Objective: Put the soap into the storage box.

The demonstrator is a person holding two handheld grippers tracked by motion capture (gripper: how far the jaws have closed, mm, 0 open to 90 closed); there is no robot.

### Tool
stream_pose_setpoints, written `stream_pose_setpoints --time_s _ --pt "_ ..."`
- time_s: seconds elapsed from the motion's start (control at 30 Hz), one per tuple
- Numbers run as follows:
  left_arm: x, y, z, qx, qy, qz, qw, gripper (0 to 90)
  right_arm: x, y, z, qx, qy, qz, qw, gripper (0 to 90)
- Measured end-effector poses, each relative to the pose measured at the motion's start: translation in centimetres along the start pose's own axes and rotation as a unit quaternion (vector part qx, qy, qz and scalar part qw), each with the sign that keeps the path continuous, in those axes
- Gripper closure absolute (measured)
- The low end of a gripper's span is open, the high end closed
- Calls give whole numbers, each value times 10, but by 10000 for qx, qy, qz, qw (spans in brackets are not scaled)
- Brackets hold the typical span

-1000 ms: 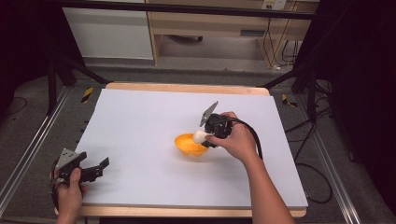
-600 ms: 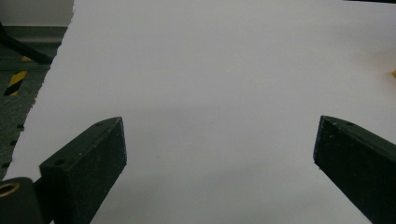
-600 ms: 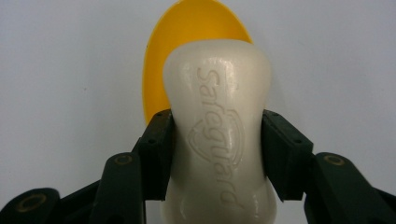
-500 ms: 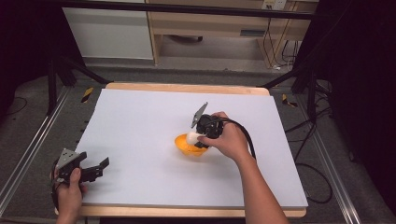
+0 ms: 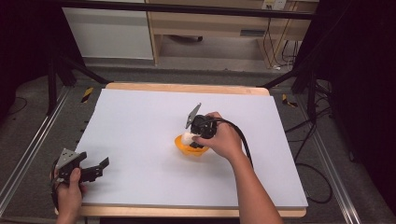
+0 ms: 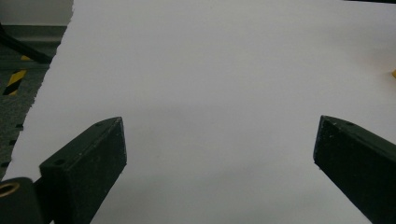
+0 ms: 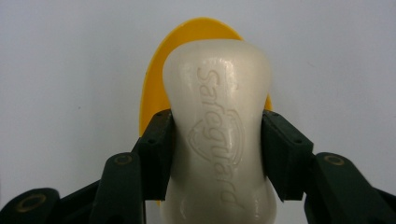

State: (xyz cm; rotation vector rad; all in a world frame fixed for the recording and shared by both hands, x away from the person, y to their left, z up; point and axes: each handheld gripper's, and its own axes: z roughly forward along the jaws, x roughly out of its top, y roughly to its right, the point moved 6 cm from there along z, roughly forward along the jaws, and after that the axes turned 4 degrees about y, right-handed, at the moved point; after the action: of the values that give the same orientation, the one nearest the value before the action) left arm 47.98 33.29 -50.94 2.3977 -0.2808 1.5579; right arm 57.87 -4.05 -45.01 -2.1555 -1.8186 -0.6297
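Observation:
A cream bar of soap (image 7: 217,130) stamped "Safeguard" is clamped between the jaws of my right gripper (image 7: 215,149). Behind it lies an orange dish (image 7: 159,79). From above, the right gripper (image 5: 192,138) holds the white soap (image 5: 187,137) just over the orange dish (image 5: 183,148) near the middle of the white table. My left gripper (image 5: 95,169) rests at the table's front left corner, open, with its jaws wide apart (image 6: 219,154) over bare white surface.
The white sheet (image 5: 140,121) covers a wooden table (image 5: 187,87). A black cable (image 5: 243,140) trails from the right gripper along the forearm. Metal rails and dark floor flank the table; black-and-yellow tape (image 6: 14,80) marks the floor at the left.
The right gripper with the soap has drifted slightly left and toward the far side over the dish. The left gripper has stayed put.

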Motion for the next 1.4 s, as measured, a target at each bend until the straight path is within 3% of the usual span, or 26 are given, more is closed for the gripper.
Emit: stream_pose_setpoints --time_s 0.6,0.63,0.7,0.77,0.9,0.97,1.4 --pt "0 0 0 -5 2 3 10000 20 1 -1 11 17 -70 -63 10000 473" --pt "0 0 0 -5 4 3 10000 20 2 1 7 -64 150 12 9999 402" --pt "0 0 0 -2 7 -3 10000 20 3 3 4 -146 254 30 9996 375" --pt "0 0 0 2 -4 0 10000 21 1 2 1 -229 68 -5 9997 354" --pt "0 0 0 0 -4 4 10000 20 -4 1 -1 -195 25 52 9998 342" --pt "0 0 0 3 -2 10 10000 20 -9 1 -4 -177 161 140 9996 342" --pt "0 0 0 -1 -9 8 10000 20 -33 1 -24 -312 394 402 9979 329"
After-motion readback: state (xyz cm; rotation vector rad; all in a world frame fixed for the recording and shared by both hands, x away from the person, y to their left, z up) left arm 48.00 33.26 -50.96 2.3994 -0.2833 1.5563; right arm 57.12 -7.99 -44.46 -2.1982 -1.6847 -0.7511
